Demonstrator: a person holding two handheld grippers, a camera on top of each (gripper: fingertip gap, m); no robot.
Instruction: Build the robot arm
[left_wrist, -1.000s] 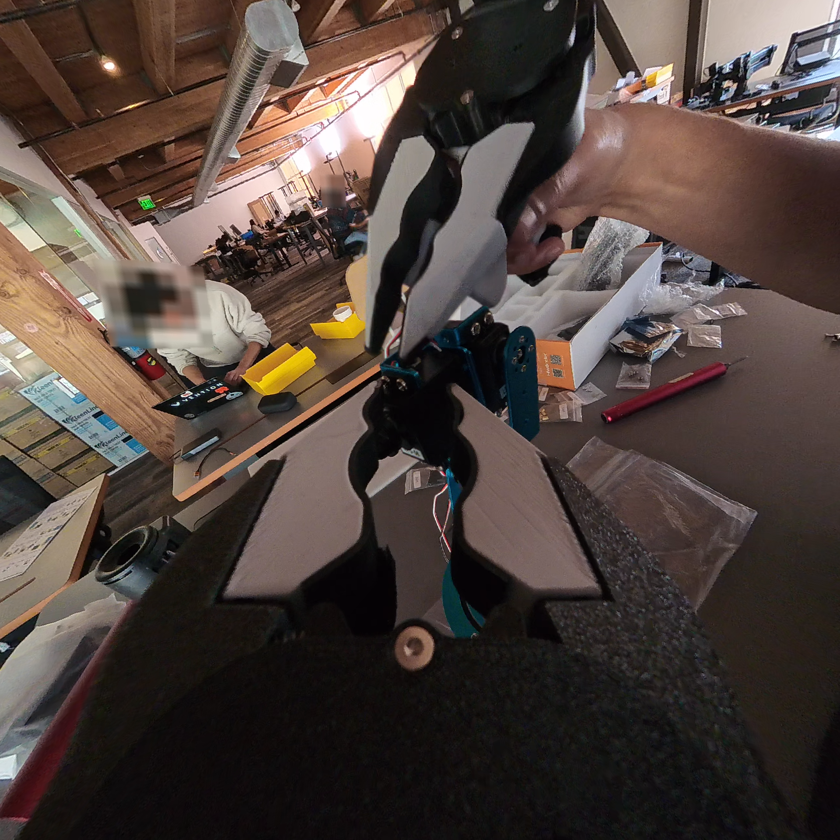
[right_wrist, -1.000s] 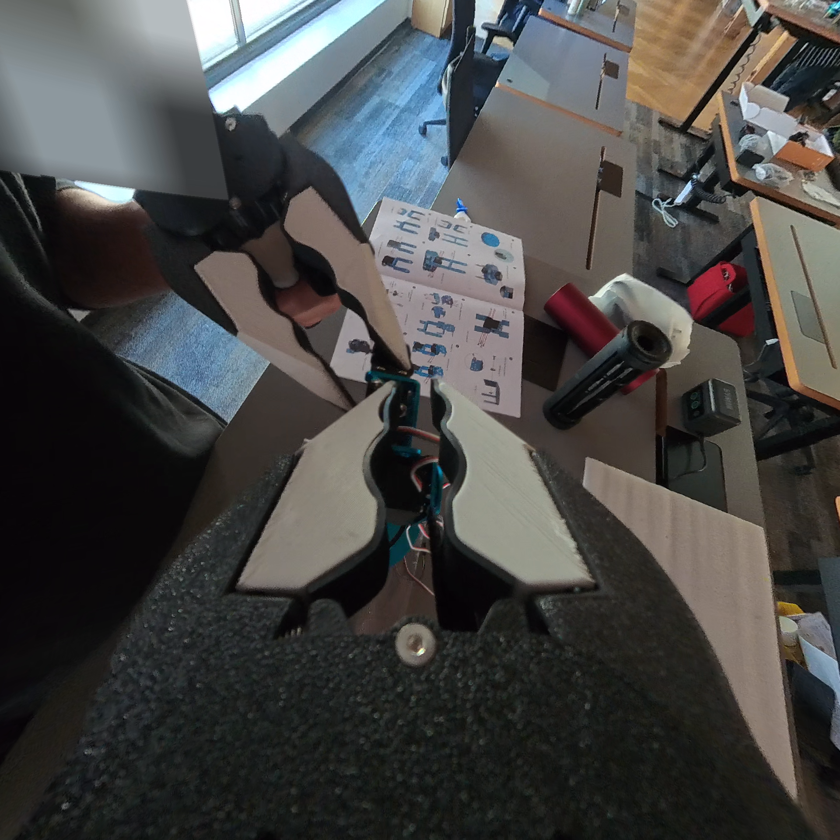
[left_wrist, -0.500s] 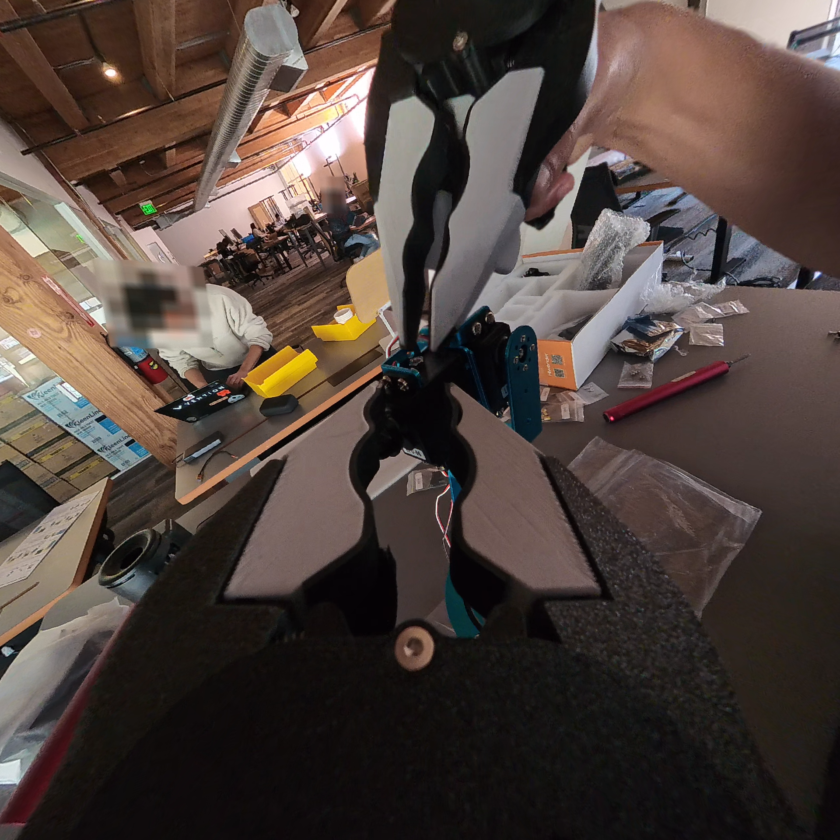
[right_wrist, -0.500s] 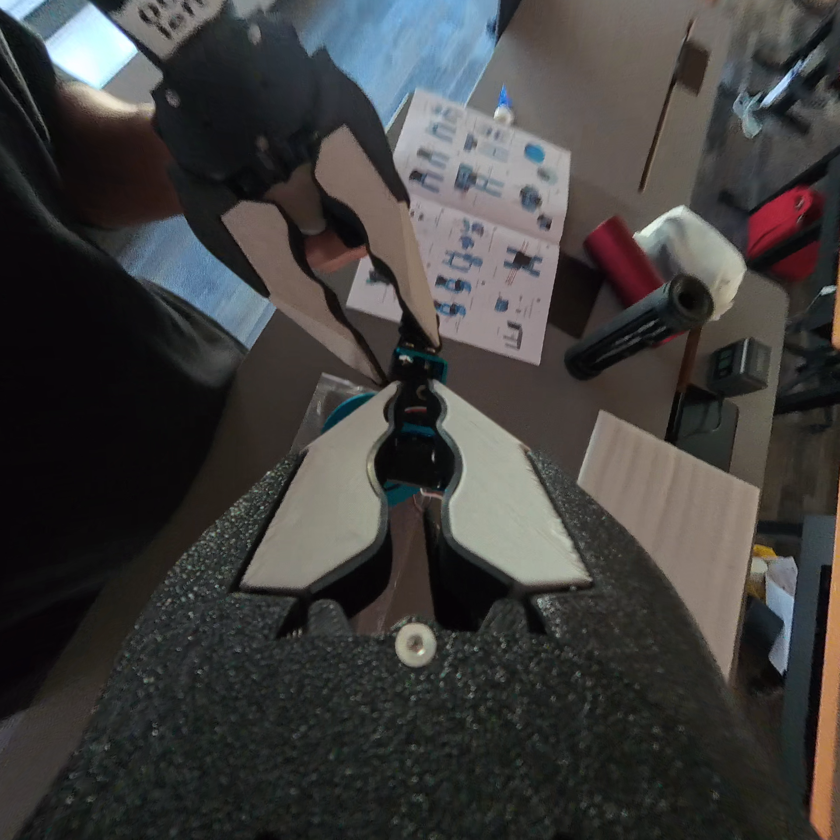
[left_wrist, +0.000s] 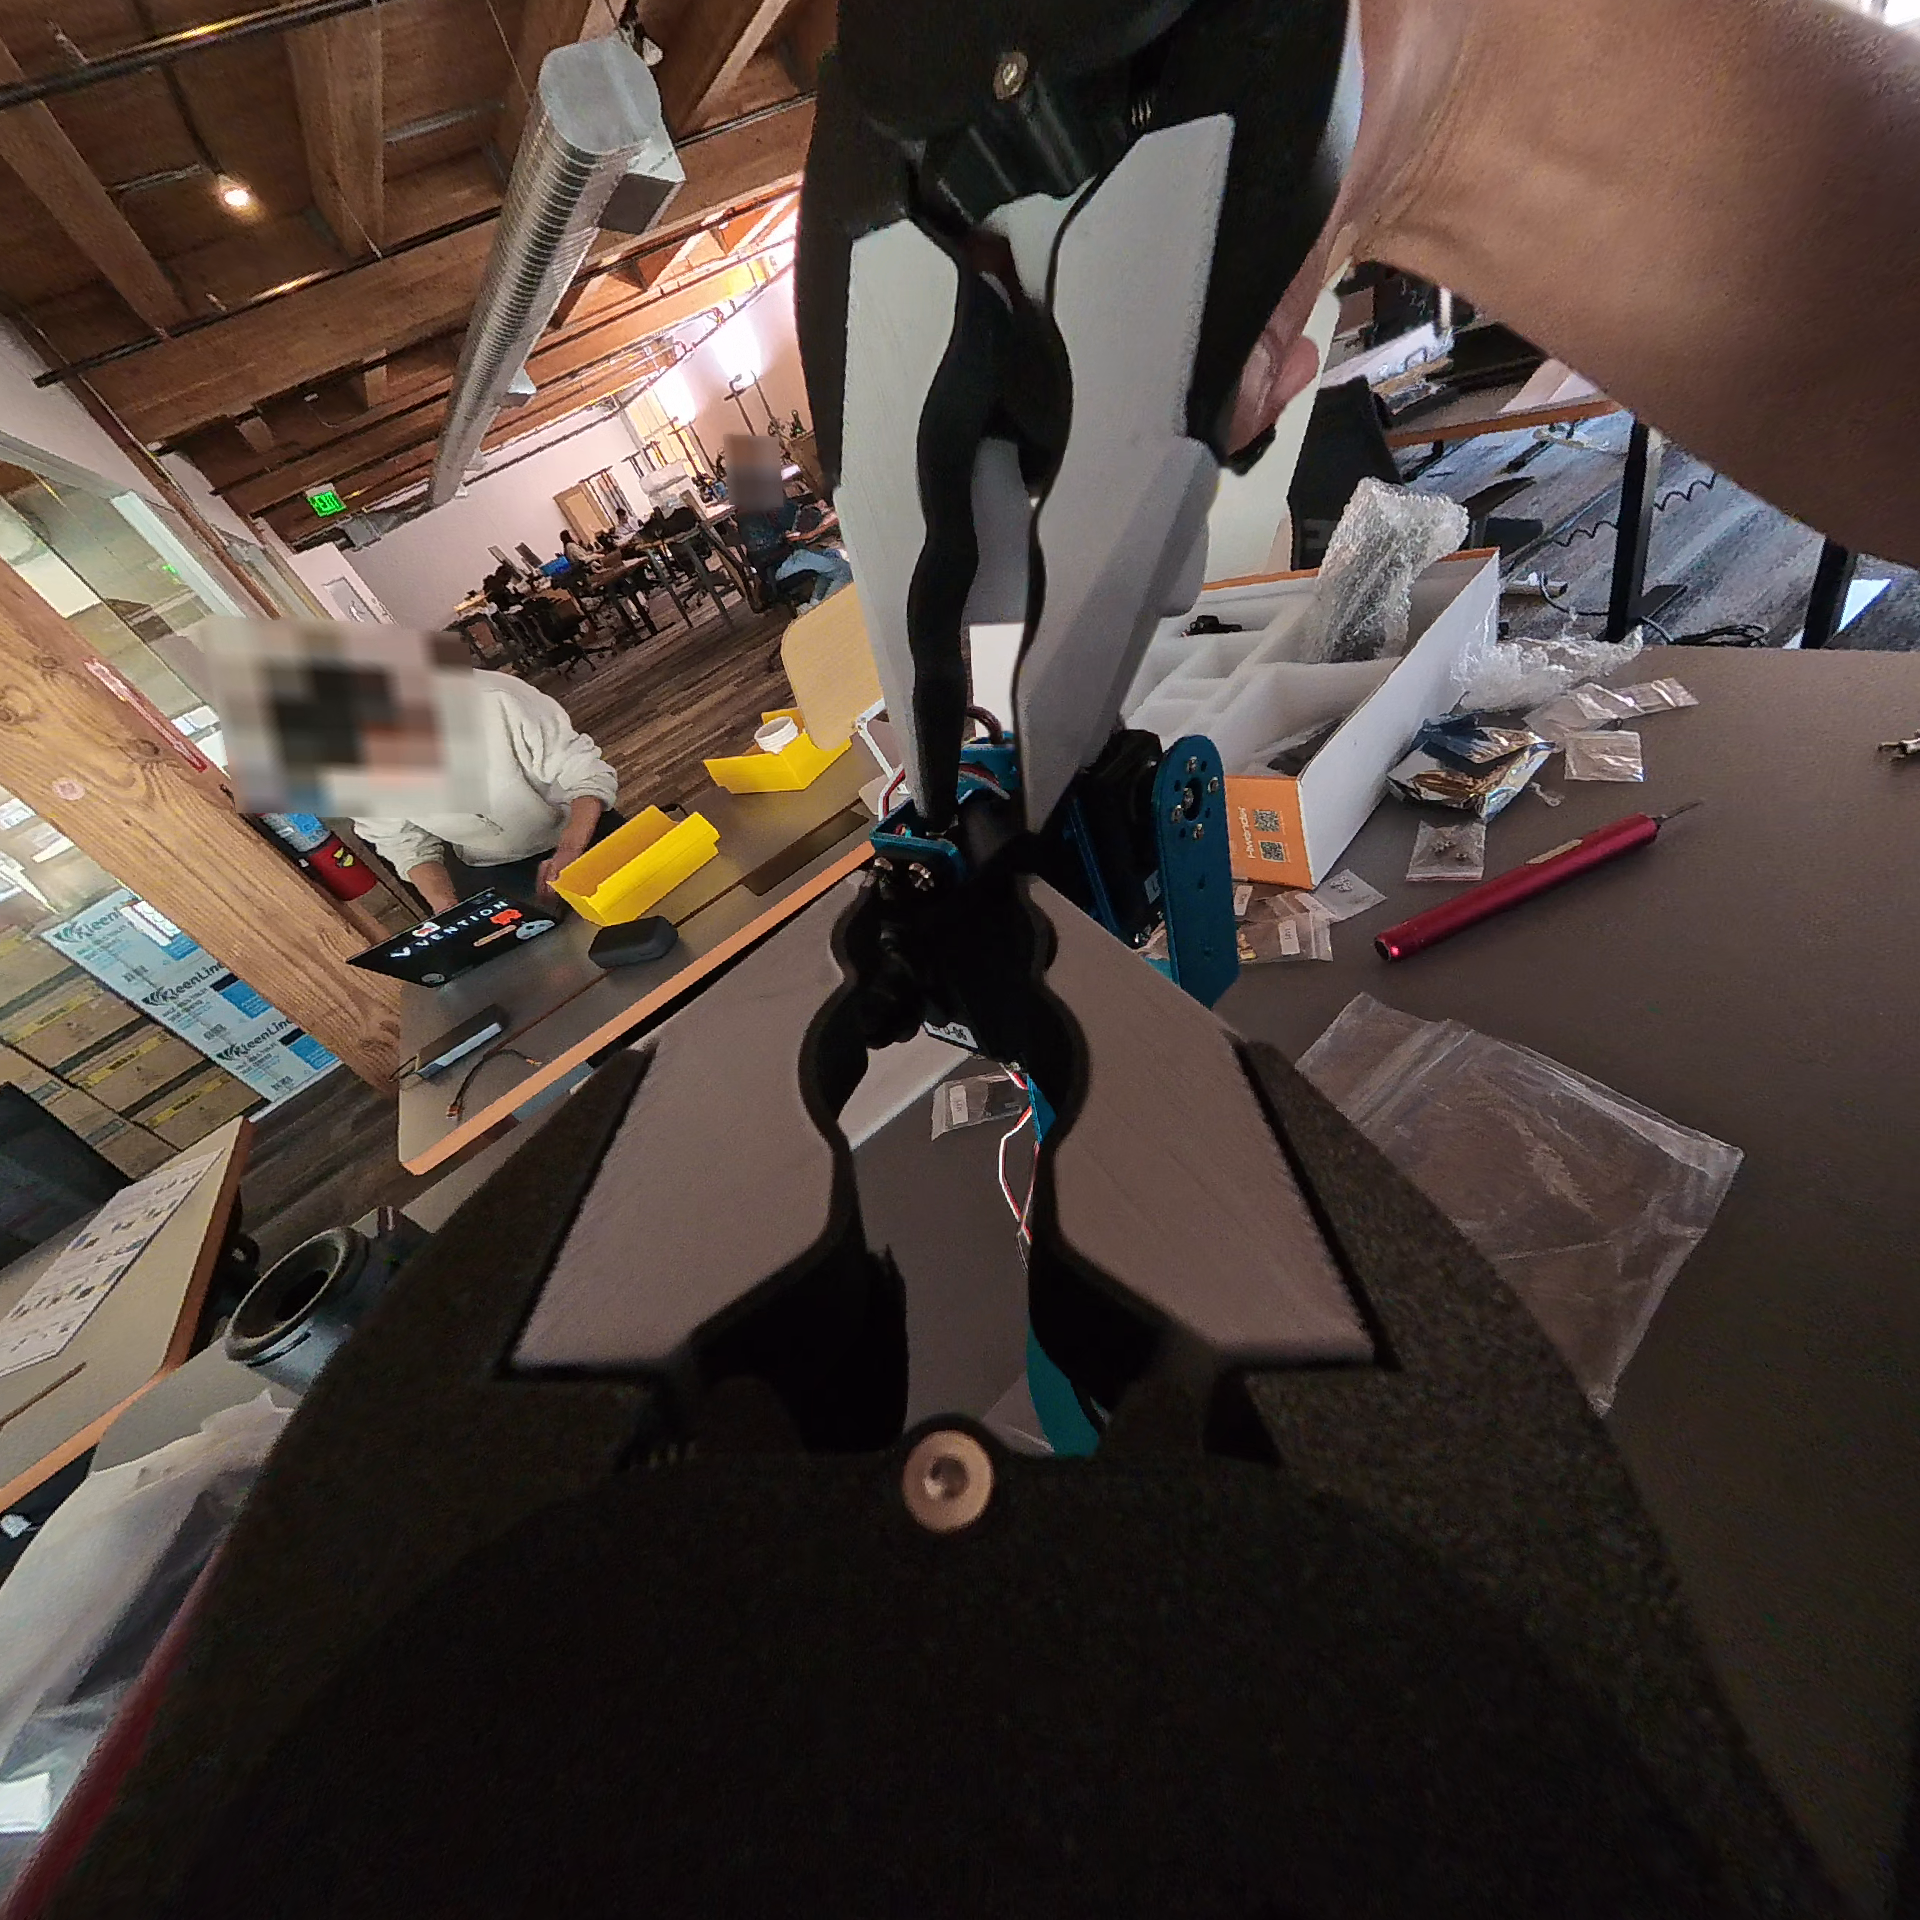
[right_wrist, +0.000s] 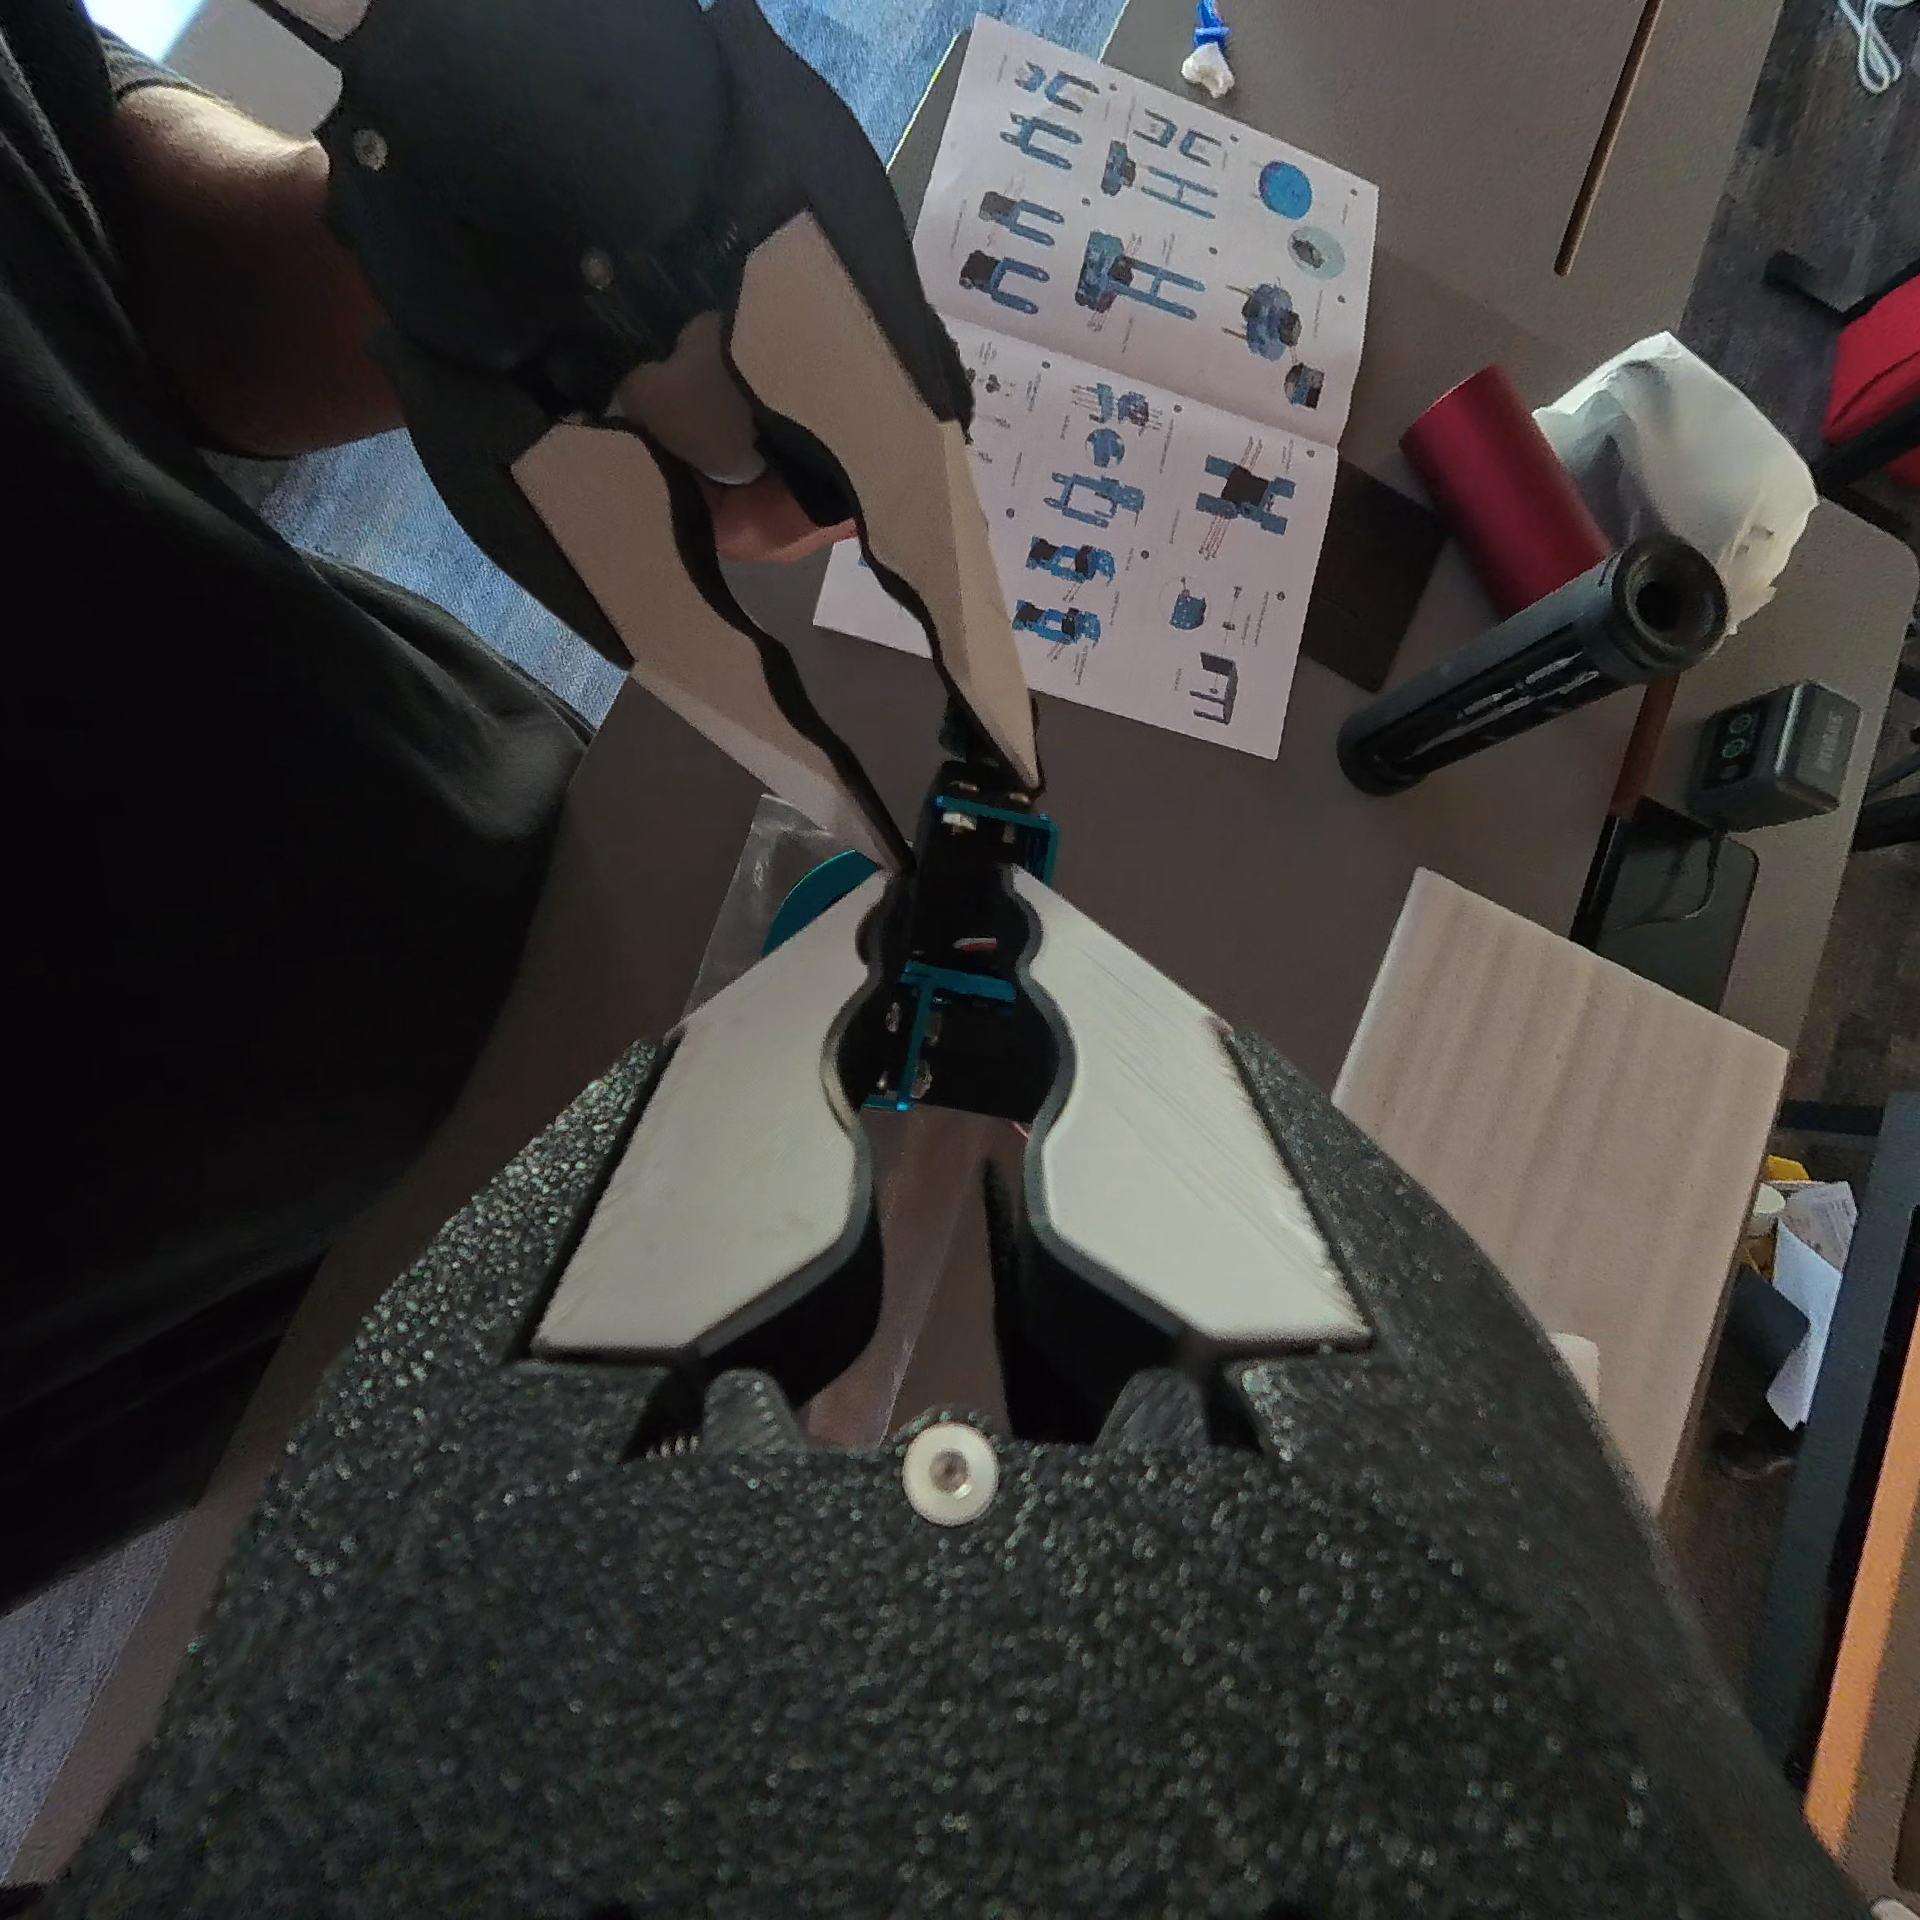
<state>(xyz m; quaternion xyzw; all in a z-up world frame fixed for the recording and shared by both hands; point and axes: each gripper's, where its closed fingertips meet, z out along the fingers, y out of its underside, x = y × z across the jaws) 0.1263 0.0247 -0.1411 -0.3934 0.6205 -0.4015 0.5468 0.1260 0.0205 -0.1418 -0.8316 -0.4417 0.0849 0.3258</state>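
A small robot-arm assembly of black servos and blue metal brackets (left_wrist: 1195, 852) stands on the dark table (left_wrist: 1714, 1039), with thin wires hanging under it. My left gripper (left_wrist: 951, 888) is shut on a black servo at the near end of the assembly. My right gripper (right_wrist: 958, 883) is shut on the black servo and blue bracket (right_wrist: 1023, 836) from the opposite side. In the left wrist view the right gripper (left_wrist: 977, 821) comes down steeply from above. In the right wrist view the left gripper (right_wrist: 966, 805) reaches in from the upper left. The two sets of tips nearly meet.
A white parts box (left_wrist: 1382, 727), small screw bags (left_wrist: 1605, 753), a red screwdriver (left_wrist: 1527, 883) and a clear plastic bag (left_wrist: 1507, 1164) lie to the right. An instruction sheet (right_wrist: 1143, 395), a red cylinder (right_wrist: 1496, 488), a black tube (right_wrist: 1527, 675) and a foam sheet (right_wrist: 1538, 1143) lie beyond. A person sits at a farther table. Only a small space, under 4 cm, lies between the two pairs of fingers.
The right gripper has swung from a tilt to nearly upright over the assembly, and its view now looks more steeply down at the table. The left gripper has held still.
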